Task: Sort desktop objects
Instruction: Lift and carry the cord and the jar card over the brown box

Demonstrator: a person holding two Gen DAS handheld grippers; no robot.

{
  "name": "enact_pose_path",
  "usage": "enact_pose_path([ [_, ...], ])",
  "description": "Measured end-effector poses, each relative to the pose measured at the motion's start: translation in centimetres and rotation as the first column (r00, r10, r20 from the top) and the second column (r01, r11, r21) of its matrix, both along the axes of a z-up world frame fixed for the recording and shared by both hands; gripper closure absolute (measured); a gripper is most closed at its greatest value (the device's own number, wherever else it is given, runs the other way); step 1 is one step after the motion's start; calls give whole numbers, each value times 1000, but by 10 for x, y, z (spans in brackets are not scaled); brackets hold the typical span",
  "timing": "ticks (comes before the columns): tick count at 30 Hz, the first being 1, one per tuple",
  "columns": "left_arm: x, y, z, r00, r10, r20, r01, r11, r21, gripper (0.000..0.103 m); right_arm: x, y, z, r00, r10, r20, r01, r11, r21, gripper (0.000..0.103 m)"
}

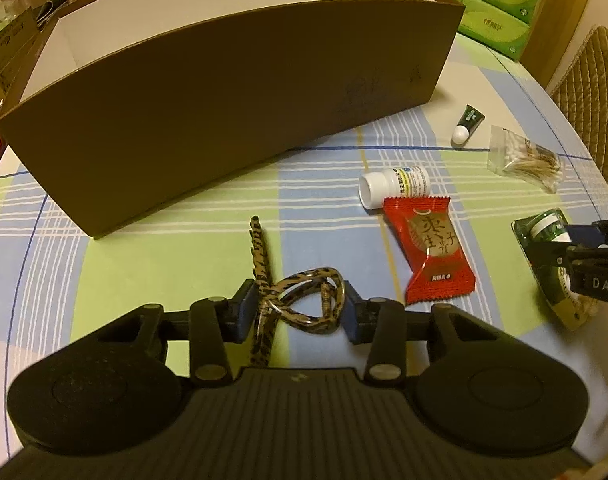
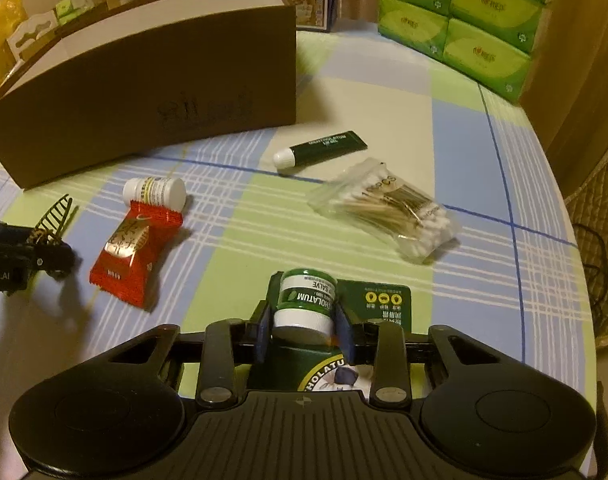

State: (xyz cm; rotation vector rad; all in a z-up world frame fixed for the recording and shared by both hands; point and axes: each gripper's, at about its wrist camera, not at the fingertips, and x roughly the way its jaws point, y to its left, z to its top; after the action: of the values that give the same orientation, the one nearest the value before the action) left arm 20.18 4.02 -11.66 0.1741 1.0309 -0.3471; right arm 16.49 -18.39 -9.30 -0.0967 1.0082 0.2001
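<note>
A leopard-print hair clip (image 1: 300,304) lies on the checked tablecloth between the fingers of my left gripper (image 1: 298,308), which is open around it. My right gripper (image 2: 304,328) is shut on a green Mentholatum salve package (image 2: 304,304), a small jar on a card; it also shows in the left wrist view (image 1: 543,236). A red snack packet (image 1: 433,248), a white pill bottle (image 1: 395,184), a dark green tube (image 2: 323,148) and a bag of cotton swabs (image 2: 391,208) lie on the cloth. A large brown open box (image 1: 224,100) stands behind them.
Green tissue packs (image 2: 463,12) are stacked at the back right. Boxes and clutter stand behind the brown box. The round table's edge (image 2: 575,240) curves along the right, with a woven chair (image 1: 591,76) beyond it.
</note>
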Motion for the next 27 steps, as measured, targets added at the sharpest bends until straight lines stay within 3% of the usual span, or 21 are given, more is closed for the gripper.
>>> enact_pose_path([
  [8, -3, 6, 9, 1000, 8, -19, -8, 1000, 18, 66, -9, -1, 14, 999, 42, -18, -41, 999, 36, 72],
  [27, -10, 28, 71, 995, 52, 82, -48, 998, -44, 66, -9, 26, 66, 967, 253, 35, -255, 958, 134, 72],
])
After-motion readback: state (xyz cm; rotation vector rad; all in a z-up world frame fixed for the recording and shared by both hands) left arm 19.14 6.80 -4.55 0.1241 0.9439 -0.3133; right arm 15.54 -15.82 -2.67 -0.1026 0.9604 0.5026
